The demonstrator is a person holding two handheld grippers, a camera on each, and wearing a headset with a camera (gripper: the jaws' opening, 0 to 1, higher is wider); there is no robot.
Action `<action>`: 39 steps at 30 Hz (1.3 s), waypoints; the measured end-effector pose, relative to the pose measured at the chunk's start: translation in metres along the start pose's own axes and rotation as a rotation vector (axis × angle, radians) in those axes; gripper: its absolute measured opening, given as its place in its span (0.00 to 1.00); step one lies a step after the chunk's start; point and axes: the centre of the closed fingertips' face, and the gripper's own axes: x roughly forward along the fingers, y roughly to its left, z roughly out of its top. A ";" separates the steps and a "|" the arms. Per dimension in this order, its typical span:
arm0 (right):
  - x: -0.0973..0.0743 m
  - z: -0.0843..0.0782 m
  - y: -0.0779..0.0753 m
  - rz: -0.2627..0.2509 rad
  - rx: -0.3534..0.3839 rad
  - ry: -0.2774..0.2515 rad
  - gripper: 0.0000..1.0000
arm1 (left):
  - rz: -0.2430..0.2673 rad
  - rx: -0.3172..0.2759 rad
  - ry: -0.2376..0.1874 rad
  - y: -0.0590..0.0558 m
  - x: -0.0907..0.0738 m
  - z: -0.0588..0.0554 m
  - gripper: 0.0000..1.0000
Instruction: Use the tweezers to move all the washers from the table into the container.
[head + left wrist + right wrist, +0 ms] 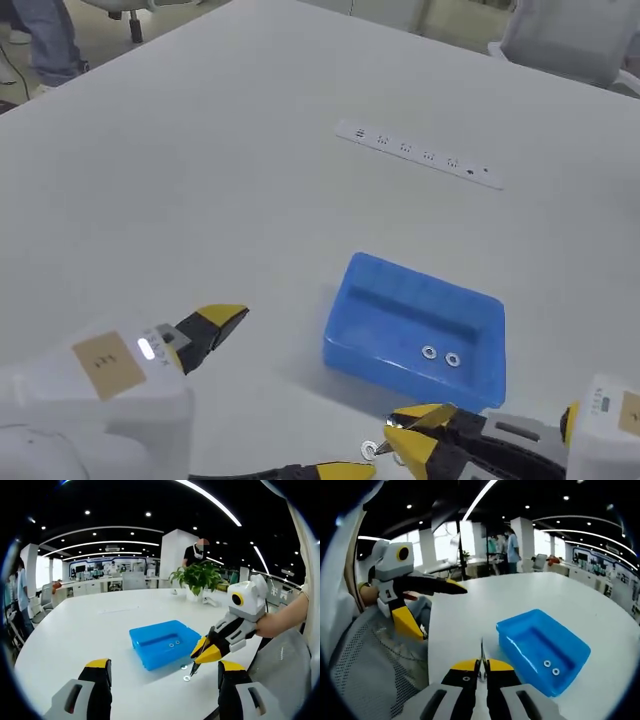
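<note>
A blue container (420, 300) (155, 639) (530, 630) stands on the white table with two washers (440, 355) (174, 643) (551, 667) inside. My right gripper (405, 425) (202, 655) (481, 666) is shut on thin tweezers (194, 669) (482, 652) just in front of the container's near wall. The tweezer tips hang close over two loose washers (370, 450) (186, 678) on the table. My left gripper (280, 395) (162, 672) is wide open with nothing between its jaws, left of the container, and it also shows at the left of the right gripper view (420, 587).
A white power strip (420, 155) lies on the table beyond the container. Office chairs stand past the table's far edge (580, 40). People stand in the background, and a potted plant (197, 577) sits at the table's far end.
</note>
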 end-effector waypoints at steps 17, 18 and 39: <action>-0.003 -0.012 -0.009 -0.024 0.021 0.033 0.03 | -0.004 0.002 0.002 -0.001 0.000 0.000 0.89; -0.003 -0.013 -0.009 -0.028 0.010 0.040 0.03 | -0.004 0.002 0.001 -0.001 0.000 0.000 0.89; -0.012 0.005 -0.006 -0.028 -0.066 0.043 0.02 | -0.004 0.000 -0.006 0.000 0.000 0.001 0.90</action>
